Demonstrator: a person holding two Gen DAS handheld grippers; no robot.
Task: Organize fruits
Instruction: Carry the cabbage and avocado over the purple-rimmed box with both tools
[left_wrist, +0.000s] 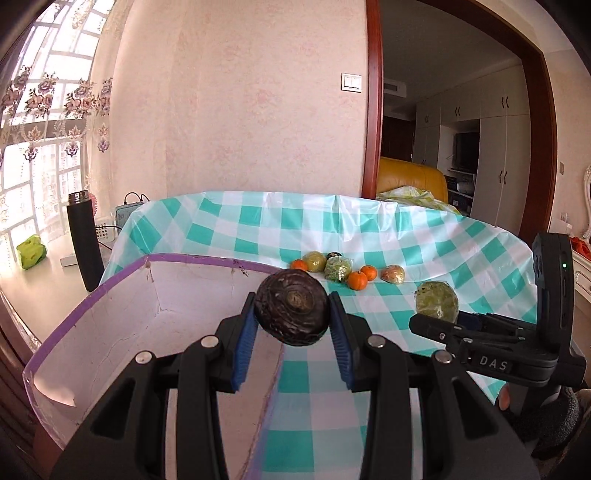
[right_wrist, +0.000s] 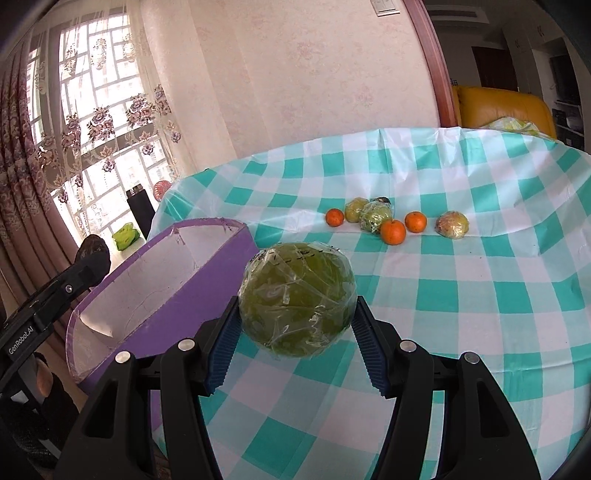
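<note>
My left gripper (left_wrist: 292, 314) is shut on a dark brown round fruit (left_wrist: 291, 308) and holds it above the right rim of the purple box (left_wrist: 110, 288). My right gripper (right_wrist: 297, 317) is shut on a green fruit wrapped in clear film (right_wrist: 297, 299), held above the checked tablecloth just right of the purple box (right_wrist: 207, 295). That green fruit and the right gripper also show in the left wrist view (left_wrist: 437, 304). Several oranges (right_wrist: 392, 231) and wrapped fruits (right_wrist: 376, 216) lie in a row further back on the cloth.
The table (right_wrist: 480, 295) carries a teal and white checked cloth. A black flask (left_wrist: 84, 240) and a green packet (left_wrist: 31, 251) stand on a side counter to the left by the window. A doorway and a yellow sofa (left_wrist: 413, 181) are behind.
</note>
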